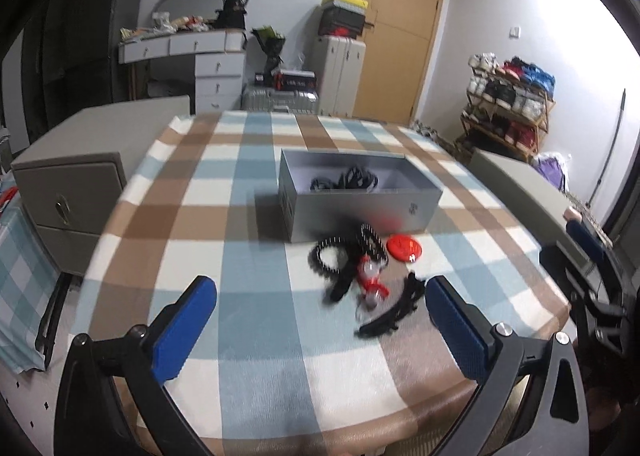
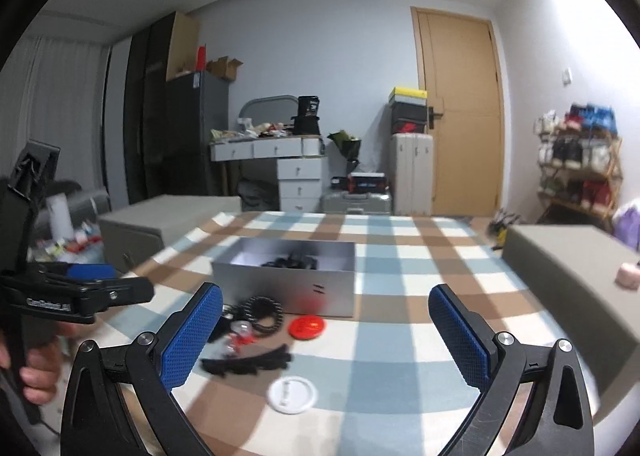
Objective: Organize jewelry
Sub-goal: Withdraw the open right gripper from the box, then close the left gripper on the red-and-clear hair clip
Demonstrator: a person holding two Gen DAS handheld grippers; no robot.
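L gripper (image 1: 320, 308) angled down over the near part of the checked tablecloth (image 1: 248, 256), jaws spread wide, nothing btwn the blue pads (image 1: 180, 332). R gripper (image 2: 326, 316) closer to level, jaws also spread wide, empty. In the right wrist view the L gripper shows from the side at far left, w/ a hand (image 2: 38, 372) wrapped on its handle; in the left wrist view the R gripper is only a dark edge at far right. Container: open grey box (image 1: 360, 212) mid-table, holds a tangle of black jewelry (image 1: 346, 178), pieces not separable. Rest of jewelry is loose on the cloth just in front of the box: black bead bracelets (image 1: 348, 252), a red-and-clear piece (image 1: 372, 284) (blurred, can't tell what), a long black toothed band (image 1: 394, 312) nearest the grippers, a red round disc (image 1: 404, 247) beside the box front. Loose pile sits ahead of the L gripper's R finger, not touching it. R-only: white round lid (image 2: 292, 395) on the cloth near the band, pink object (image 2: 626, 275) on the grey cabinet (image 2: 568, 276) at right. L-only: grey cabinet w/ keyhole (image 1: 72, 196) left of table.
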